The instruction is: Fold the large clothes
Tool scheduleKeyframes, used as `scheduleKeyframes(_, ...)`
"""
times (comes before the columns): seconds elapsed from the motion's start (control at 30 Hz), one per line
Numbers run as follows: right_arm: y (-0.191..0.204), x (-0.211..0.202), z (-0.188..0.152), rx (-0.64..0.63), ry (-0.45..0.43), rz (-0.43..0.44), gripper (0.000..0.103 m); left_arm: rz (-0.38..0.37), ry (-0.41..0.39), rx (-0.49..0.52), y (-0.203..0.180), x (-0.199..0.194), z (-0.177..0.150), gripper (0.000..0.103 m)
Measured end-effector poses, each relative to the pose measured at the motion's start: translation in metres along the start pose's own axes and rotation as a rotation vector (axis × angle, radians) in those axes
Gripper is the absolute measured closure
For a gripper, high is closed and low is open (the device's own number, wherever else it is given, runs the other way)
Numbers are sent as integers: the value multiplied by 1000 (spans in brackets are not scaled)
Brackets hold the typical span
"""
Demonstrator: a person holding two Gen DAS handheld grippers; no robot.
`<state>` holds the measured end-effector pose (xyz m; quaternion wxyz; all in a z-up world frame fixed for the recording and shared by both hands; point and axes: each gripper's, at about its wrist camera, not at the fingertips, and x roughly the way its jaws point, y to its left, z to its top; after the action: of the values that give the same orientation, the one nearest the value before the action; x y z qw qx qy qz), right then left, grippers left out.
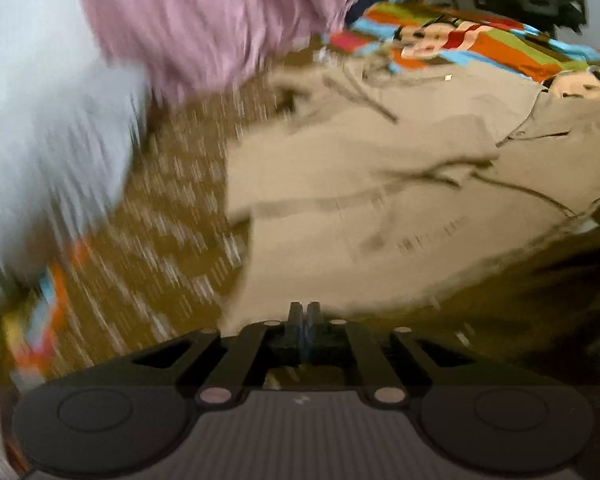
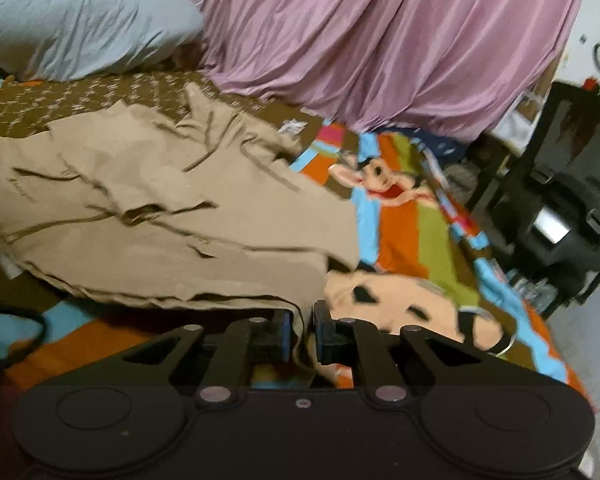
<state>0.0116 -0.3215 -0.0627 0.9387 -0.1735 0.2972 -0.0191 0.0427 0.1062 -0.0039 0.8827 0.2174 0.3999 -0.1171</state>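
Left tongs (image 1: 302, 314) pressed together at the near edge of the tan garment (image 1: 380, 184); whether any cloth is caught between them is hard to tell, the view is smeared. The garment lies spread and rumpled on the bed, partly on the brown patterned cover (image 1: 172, 200), partly on the bright cartoon blanket (image 1: 492, 52). Grey pillow (image 2: 84, 20) sits at the far left, pink drape (image 2: 400, 40) hangs behind the bed, dark chair (image 2: 560, 184) stands off to the right. Right tongs (image 2: 302, 332) stand slightly parted at the garment's near right corner, a strip of tan cloth hanging in the gap, pads apparently not pressing it. Risks, my read: left grip may be on a thin hem only or on nothing, so a lift could drop that corner and skew the fold. Right side looks loose, so the corner could slide out. Garment already has creases and an overlapped flap, which folding now would trap. The blanket under it could also get pinched and dragged along.
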Motion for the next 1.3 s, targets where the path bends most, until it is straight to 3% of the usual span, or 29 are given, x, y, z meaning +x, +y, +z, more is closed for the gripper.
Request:
scheduleKeyframes(0.07, -2, -3, -3, 6, 21, 6, 79, -53, 45, -102, 9, -1, -5, 98)
scheduleKeyframes(0.13, -10, -8, -5, 40, 32, 31, 75, -80, 47, -189, 19, -7, -6, 87)
scheduleKeyframes(0.2, -20, -14, -4, 90, 40, 43, 63, -80, 32, -244, 27, -14, -6, 54)
scheduleKeyframes(0.27, -28, -23, -2, 109, 31, 33, 58, -62, 5, -276, 35, -22, -5, 39)
scheduleKeyframes(0.37, -37, -38, 2, 91, 19, -19, 49, -29, -12, -296, 47, -29, 7, 31)
scheduleKeyframes(0.47, -50, -45, 8, 97, -4, -57, 38, 4, -37, -315, 56, -24, 27, 15)
scheduleKeyframes(0.63, -71, -32, 27, 187, -75, -27, 23, 38, -89, -243, 51, -6, 72, 8)
scheduleKeyframes(0.73, -76, -11, 52, 223, -100, 56, 19, 17, -89, -193, 52, 12, 109, 7)
scheduleKeyframes(0.83, -83, 16, 86, 200, -103, 133, 11, 11, -114, -149, 63, 29, 154, 3)
scheduleKeyframes(1.0, -93, 70, 148, 112, -101, 178, 3, 35, -172, -151, 63, 82, 216, 0)
scheduleKeyframes(1.1, -93, 118, 170, 133, -84, 202, 3, 27, -159, -212, 55, 130, 245, 0)
scheduleKeyframes(1.17, -89, 160, 182, 166, -66, 216, 3, -19, -162, -246, 56, 164, 266, 0)
scheduleKeyframes(1.3, -83, 246, 206, 222, -21, 258, 14, -89, -184, -298, 74, 227, 305, 0)
